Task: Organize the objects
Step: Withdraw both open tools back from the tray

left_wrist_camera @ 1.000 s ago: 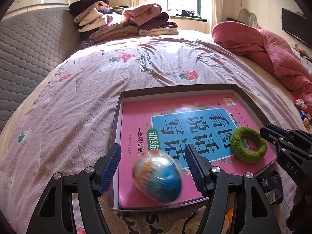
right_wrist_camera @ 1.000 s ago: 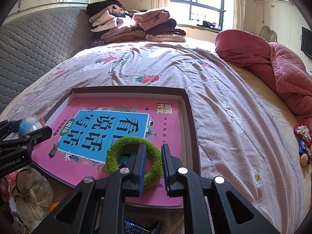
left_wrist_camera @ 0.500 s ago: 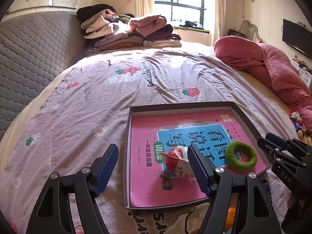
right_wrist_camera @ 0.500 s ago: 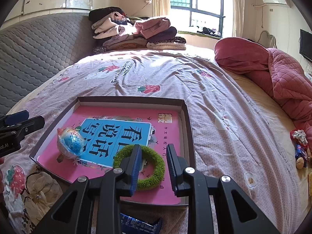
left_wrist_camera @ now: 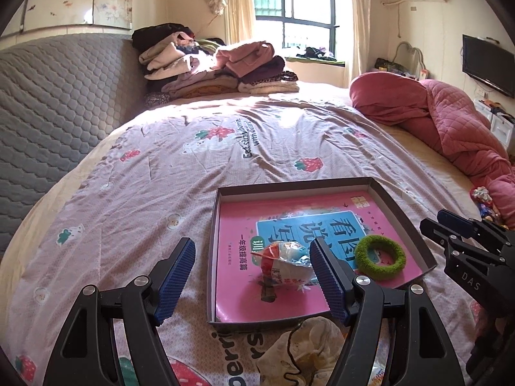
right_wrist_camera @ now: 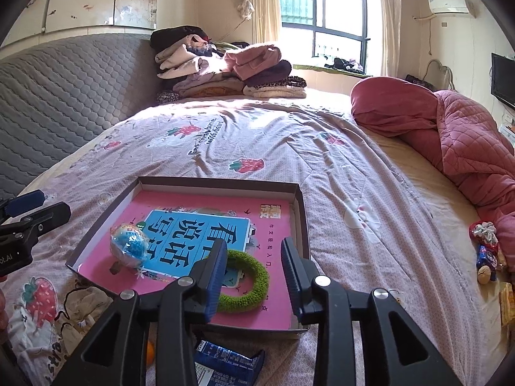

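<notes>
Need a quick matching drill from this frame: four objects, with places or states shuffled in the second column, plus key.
Things:
1. wrapped blue toy egg
2. fuzzy green ring
3. rolled red quilt
4. blue snack packet

Places:
A. on the bedspread just outside the box's near wall
B. on the pink book, left part of the shallow dark box
C. along the bed's right side
D. on the pink book, near right corner, before the opening right gripper

Pairs: 1-B, 2-D, 3-C, 4-A
</notes>
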Action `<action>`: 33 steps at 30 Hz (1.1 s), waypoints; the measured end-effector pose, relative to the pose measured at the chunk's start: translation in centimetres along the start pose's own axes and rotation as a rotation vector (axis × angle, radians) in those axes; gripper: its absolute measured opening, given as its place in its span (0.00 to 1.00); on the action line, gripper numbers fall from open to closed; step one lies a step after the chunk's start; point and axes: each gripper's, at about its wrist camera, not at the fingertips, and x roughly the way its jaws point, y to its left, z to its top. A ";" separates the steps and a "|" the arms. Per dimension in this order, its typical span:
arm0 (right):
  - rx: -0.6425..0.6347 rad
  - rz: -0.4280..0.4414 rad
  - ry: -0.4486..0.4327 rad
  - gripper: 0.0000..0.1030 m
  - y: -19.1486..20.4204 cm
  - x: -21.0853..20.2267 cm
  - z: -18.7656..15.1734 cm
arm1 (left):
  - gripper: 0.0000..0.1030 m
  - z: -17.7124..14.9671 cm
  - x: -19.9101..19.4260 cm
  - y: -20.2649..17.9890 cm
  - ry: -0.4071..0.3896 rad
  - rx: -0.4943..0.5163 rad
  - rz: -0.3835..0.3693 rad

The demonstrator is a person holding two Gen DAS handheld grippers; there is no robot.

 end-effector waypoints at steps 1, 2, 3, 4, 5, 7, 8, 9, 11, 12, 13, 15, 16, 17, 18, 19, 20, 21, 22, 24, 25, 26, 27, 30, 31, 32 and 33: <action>-0.002 -0.001 -0.007 0.35 0.0 -0.4 0.1 | 0.73 -0.1 -0.5 -0.1 -0.006 -0.001 -0.005; -0.003 0.000 -0.011 0.36 0.1 -0.7 0.1 | 0.73 -0.2 -0.9 -0.3 -0.013 -0.001 -0.006; -0.002 0.000 -0.016 0.37 0.1 -1.0 0.1 | 0.73 -0.3 -1.3 -0.5 -0.020 0.001 -0.006; -0.003 0.001 -0.022 0.37 0.2 -1.3 0.1 | 0.73 -0.5 -1.7 -0.6 -0.023 0.002 -0.007; -0.004 0.004 -0.025 0.38 0.2 -1.6 0.1 | 0.73 -0.7 -2.1 -0.7 -0.025 0.003 -0.009; -0.005 0.011 -0.033 0.38 0.4 -2.2 0.0 | 0.73 -0.9 -2.7 -1.0 -0.024 0.008 -0.016; -0.006 0.013 -0.038 0.38 0.5 -2.5 0.0 | 0.73 -1.1 -2.9 -1.2 -0.027 0.011 -0.016; -0.009 0.014 -0.044 0.38 0.7 -2.9 -0.1 | 0.73 -1.2 -3.2 -1.3 -0.030 0.015 -0.015; -0.017 0.018 -0.052 0.38 1.0 -3.5 -0.2 | 0.73 -1.6 -3.8 -1.5 -0.033 0.018 -0.012; -0.019 0.019 -0.057 0.39 1.0 -3.8 -0.3 | 0.73 -1.7 -4.0 -1.6 -0.031 0.019 -0.016; -0.022 0.021 -0.060 0.39 1.1 -4.2 -0.5 | 0.73 -1.9 -4.2 -1.7 -0.029 0.020 -0.018; -0.022 0.028 -0.063 0.39 1.2 -4.8 -0.8 | 0.73 -2.4 -4.5 -2.0 -0.025 0.024 -0.022; -0.024 0.033 -0.062 0.39 1.2 -5.1 -1.0 | 0.73 -2.6 -4.7 -2.0 -0.023 0.025 -0.024; -0.025 0.033 -0.064 0.39 1.2 -5.4 -1.2 | 0.73 -2.9 -4.9 -2.1 -0.019 0.025 -0.025; -0.027 0.032 -0.067 0.40 1.2 -5.7 -1.4 | 0.73 -3.2 -5.1 -2.3 -0.016 0.026 -0.027; -0.028 0.034 -0.068 0.41 1.1 -6.0 -1.7 | 0.73 -3.5 -5.2 -2.4 -0.014 0.027 -0.030; -0.025 0.037 -0.068 0.41 1.0 -6.2 -1.8 | 0.73 -3.8 -5.4 -2.5 -0.010 0.030 -0.032; -0.023 0.038 -0.067 0.42 0.9 -6.4 -2.1 | 0.73 -4.2 -5.6 -2.6 -0.006 0.032 -0.032; -0.022 0.042 -0.063 0.42 0.8 -6.6 -2.3 | 0.73 -4.5 -5.7 -2.8 -0.002 0.034 -0.033; -0.014 0.042 -0.063 0.42 0.5 -6.9 -2.6 | 0.73 -5.1 -5.9 -3.1 0.008 0.038 -0.035; -0.010 0.046 -0.060 0.42 0.4 -7.0 -2.8 | 0.73 -5.4 -6.0 -3.2 0.013 0.036 -0.034; -0.007 0.046 -0.058 0.43 0.3 -7.2 -2.9 | 0.73 -5.7 -6.0 -3.3 0.018 0.035 -0.037; -0.007 0.046 -0.058 0.43 0.3 -7.3 -3.1 | 0.73 -6.0 -6.1 -3.4 0.022 0.036 -0.037; -0.014 0.046 -0.054 0.43 0.3 -7.5 -3.6 | 0.73 -6.8 -6.3 -3.7 0.036 0.038 -0.033; -0.017 0.047 -0.052 0.43 0.3 -7.6 -3.8 | 0.73 -7.1 -6.3 -3.8 0.043 0.038 -0.033; -0.015 0.047 -0.052 0.43 0.3 -7.8 -3.9 | 0.73 -7.4 -6.3 -3.9 0.050 0.041 -0.036; -0.016 0.052 -0.049 0.43 0.3 -7.9 -4.1 | 0.73 -7.6 -6.3 -4.0 0.054 0.043 -0.036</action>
